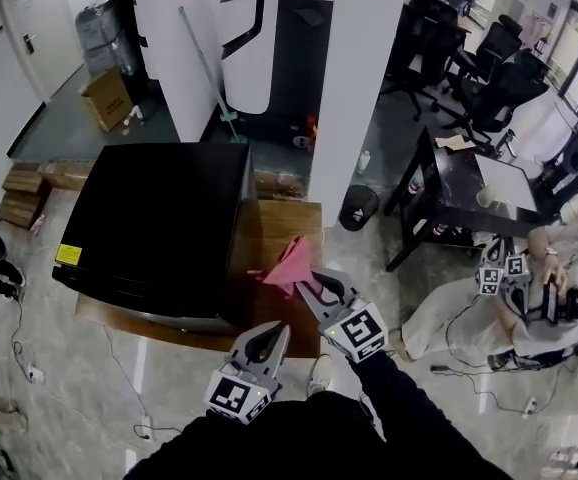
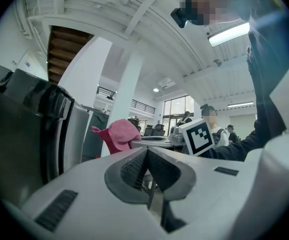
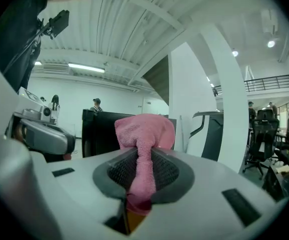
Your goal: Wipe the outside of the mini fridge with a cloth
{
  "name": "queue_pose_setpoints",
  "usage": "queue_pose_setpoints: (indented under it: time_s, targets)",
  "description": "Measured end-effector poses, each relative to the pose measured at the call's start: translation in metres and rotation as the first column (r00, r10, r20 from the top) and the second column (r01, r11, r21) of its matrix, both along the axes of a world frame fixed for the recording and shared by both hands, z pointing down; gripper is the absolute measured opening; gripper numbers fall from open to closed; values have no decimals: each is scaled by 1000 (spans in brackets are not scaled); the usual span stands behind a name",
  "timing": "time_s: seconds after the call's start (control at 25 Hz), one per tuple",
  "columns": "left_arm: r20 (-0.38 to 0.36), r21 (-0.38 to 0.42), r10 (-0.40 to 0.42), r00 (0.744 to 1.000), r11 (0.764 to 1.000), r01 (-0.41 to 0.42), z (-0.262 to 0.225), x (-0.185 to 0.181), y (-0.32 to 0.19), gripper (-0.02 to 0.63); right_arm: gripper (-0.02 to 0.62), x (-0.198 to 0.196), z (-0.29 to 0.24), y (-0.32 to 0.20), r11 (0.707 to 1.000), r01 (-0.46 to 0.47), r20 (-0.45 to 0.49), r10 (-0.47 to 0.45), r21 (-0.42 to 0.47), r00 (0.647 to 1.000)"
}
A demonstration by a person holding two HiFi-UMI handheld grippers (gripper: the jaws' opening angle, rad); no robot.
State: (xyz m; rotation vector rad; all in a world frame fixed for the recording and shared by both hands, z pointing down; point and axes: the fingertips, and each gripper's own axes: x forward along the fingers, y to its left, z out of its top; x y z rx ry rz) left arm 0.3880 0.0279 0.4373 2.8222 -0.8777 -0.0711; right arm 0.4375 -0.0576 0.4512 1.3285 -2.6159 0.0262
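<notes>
Pink terry cloth [image 1: 291, 261] is soft, light and limp. It folds wherever it is pinched and will likely drag on a surface instead of sliding freely. The right tongs [image 1: 305, 277] are clamped on it. In the right gripper view a narrow rope of fabric runs down between the closed jaws and a loose bunch puffs out past the tips. That bunch looks like the useful wiping face. The grip near the middle seems sound, though a thin fold like this could creep out under hard rubbing. The left tongs [image 1: 276, 331] hang lower and nearer the person, with the jaws pressed together on nothing.

The mini fridge [image 1: 159, 223] is a black, hard, glossy box standing on a wooden bench [image 1: 287, 220]. I judge it heavy and stiff enough to stay put under a wipe, and its smooth skin should let the cloth glide. The cloth is held just beside its right wall, near the front corner.

Whether the fabric actually touches that wall cannot be told, since the side is in deep shadow in the head view. From above only the top and a sliver of the right side show. The far side and the back are hidden. In the left gripper view the fridge is cut off at the frame's left edge, showing little beyond a rounded dark edge and a pale panel.
</notes>
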Motion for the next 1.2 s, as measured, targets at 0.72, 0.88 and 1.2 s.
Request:
queue_pose_setpoints:
  time_s: [0.72, 0.88, 1.2]
  targets:
    - [29, -33, -314, 949, 948, 315, 32, 39, -90, 6, 72, -25, 29, -188, 963, 269, -292, -264, -24, 919]
    - [31, -38, -323, 946, 945, 324, 41, 39, -97, 6, 72, -38, 31, -203, 963, 267, -342, -266, -46, 901]
    - [42, -32, -320, 946, 946, 322, 59, 33, -114, 6, 72, -51, 46, -218, 959, 281, -481, -268, -45, 835]
